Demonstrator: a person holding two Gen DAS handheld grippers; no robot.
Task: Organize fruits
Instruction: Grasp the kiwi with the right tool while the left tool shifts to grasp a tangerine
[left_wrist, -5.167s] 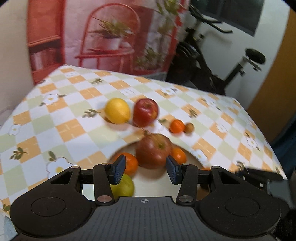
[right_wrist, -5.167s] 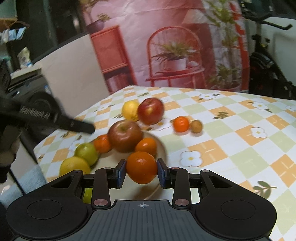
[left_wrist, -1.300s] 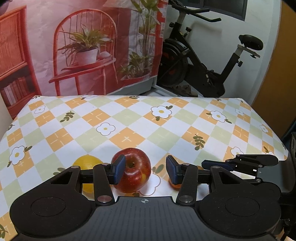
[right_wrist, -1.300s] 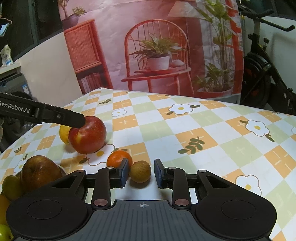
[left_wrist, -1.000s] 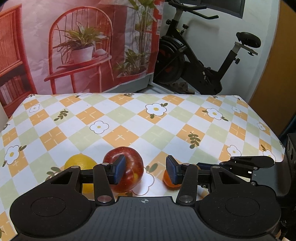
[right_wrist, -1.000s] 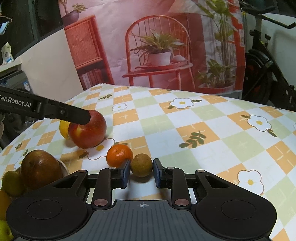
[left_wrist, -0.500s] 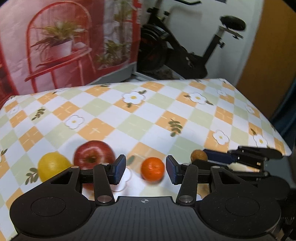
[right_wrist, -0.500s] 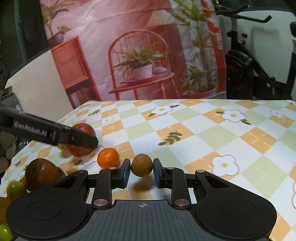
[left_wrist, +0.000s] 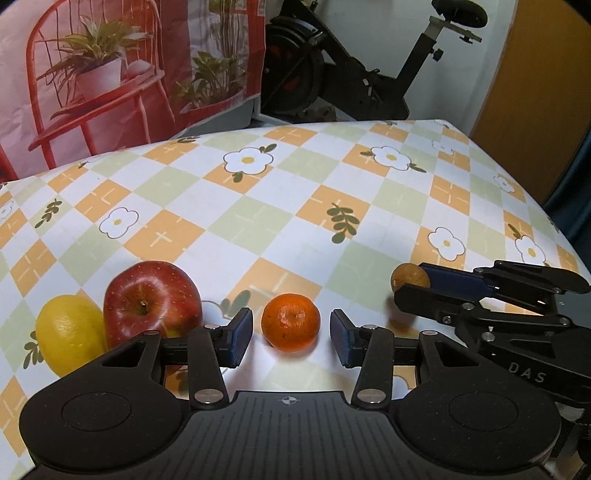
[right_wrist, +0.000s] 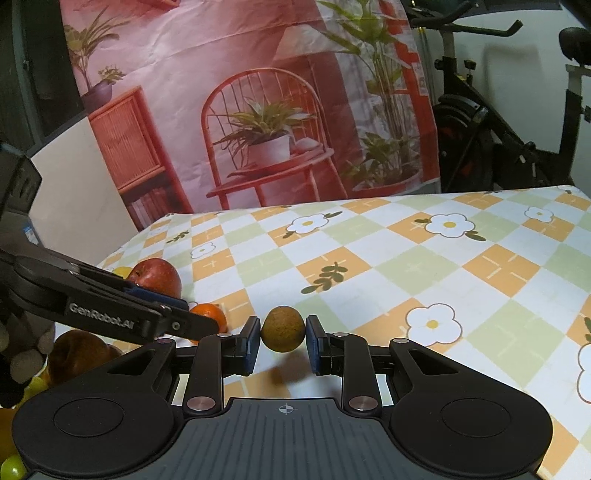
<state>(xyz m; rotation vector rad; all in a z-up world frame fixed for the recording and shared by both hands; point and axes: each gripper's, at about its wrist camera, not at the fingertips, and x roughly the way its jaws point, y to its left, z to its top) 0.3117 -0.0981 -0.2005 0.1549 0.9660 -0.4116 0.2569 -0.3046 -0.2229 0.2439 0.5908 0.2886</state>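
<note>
A small orange mandarin (left_wrist: 290, 321) sits on the checked tablecloth between the pads of my left gripper (left_wrist: 291, 334). Its jaws are closing, with a gap still showing on each side of the fruit. To its left stand a red apple (left_wrist: 151, 299) and a yellow lemon (left_wrist: 68, 332), touching each other. My right gripper (right_wrist: 283, 338) is shut on a small round brown fruit (right_wrist: 283, 328) and holds it just above the cloth, over its own shadow. In the left wrist view the brown fruit (left_wrist: 409, 276) shows at the right gripper's tip, right of the mandarin.
A large brown apple (right_wrist: 79, 352) and yellow-green fruits (right_wrist: 13, 467) lie together at the lower left of the right wrist view. The tablecloth (left_wrist: 258, 206) stretches bare beyond the fruits. An exercise bike (left_wrist: 351, 85) and a printed backdrop (right_wrist: 258, 110) stand behind the table.
My left gripper left the red apple, slid right and sank around the mandarin. My right gripper shut on the brown fruit and lifted it off the cloth.
</note>
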